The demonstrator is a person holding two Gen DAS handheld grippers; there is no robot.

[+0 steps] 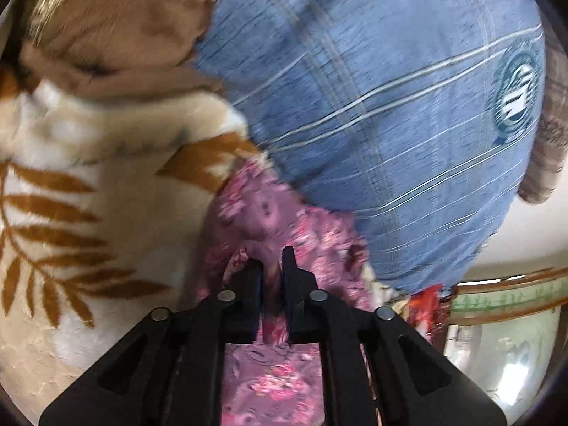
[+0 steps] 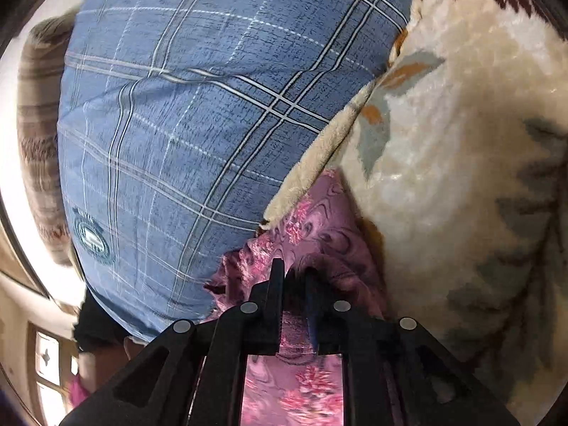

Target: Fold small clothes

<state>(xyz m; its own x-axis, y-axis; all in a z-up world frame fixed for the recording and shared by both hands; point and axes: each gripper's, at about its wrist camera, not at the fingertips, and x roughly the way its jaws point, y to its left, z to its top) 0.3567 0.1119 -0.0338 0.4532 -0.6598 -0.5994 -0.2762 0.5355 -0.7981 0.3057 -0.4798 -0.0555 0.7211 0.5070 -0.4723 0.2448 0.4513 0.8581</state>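
A pink floral garment [image 1: 269,213] lies bunched between a blue plaid pillow and a fuzzy blanket. In the left wrist view my left gripper [image 1: 272,266] is shut on a fold of it, and the cloth runs back through the narrow gap between the black fingers. The right wrist view shows the same garment [image 2: 319,220], with my right gripper [image 2: 294,273] shut on another part of its edge. More of the pink cloth hangs beneath each gripper. Both views are motion-blurred.
The big blue plaid pillow [image 1: 372,106] [image 2: 177,124] stands right behind the garment. A cream plush blanket with leaf patterns [image 1: 88,195] [image 2: 461,177] lies heaped beside it. A brown striped cushion [image 2: 39,124] sits past the pillow, with a wooden frame [image 1: 507,294] beyond.
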